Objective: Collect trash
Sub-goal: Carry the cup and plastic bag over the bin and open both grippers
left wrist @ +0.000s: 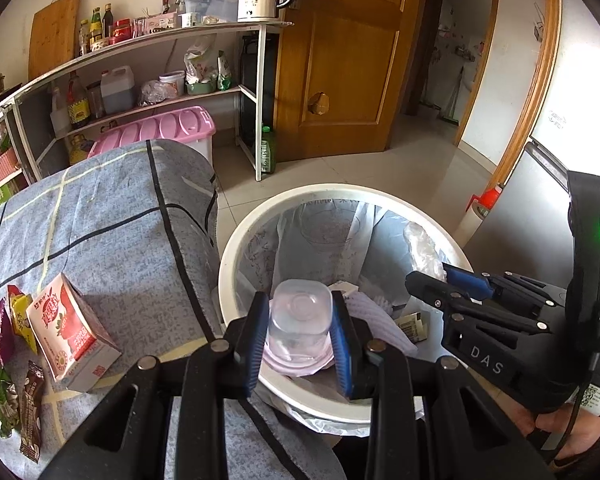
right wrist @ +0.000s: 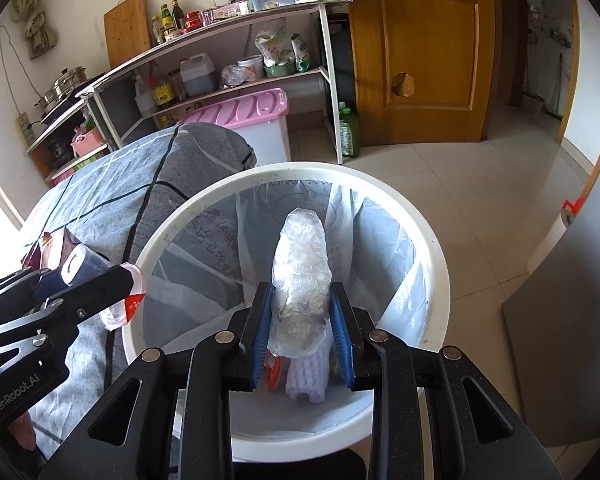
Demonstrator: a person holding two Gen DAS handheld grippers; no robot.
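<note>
Both hands are at the drop-off step: each gripper holds a piece of trash over the white bin (left wrist: 236, 248) that stands on the floor just beside the edge of the cloth-covered counter (left wrist: 112, 216).

The left gripper (left wrist: 300, 316) is closed partway on a clear plastic cup (left wrist: 300, 312), its blue pads pressing the cup's two sides, with the cup's base facing the camera. It hangs over the near rim of the bin, above the paper and small cartons already lying inside on the bag.

The right gripper (right wrist: 302, 328) pinches a crumpled wad of clear plastic wrap (right wrist: 300, 264), which sticks up out past the fingertips; something white and ribbed hangs below it between the jaws, and I cannot tell whether that is part of the same bundle. It sits over the middle of the bin mouth.

By my judgement the next move is simply to spread both grippers so the cup and the wrap fall into the bag, keeping the cup inside the rim, not on it.

More trash waits at the counter's near-left corner: a red and white carton (left wrist: 70, 332) and several snack wrappers (left wrist: 8, 336) beside it
</note>
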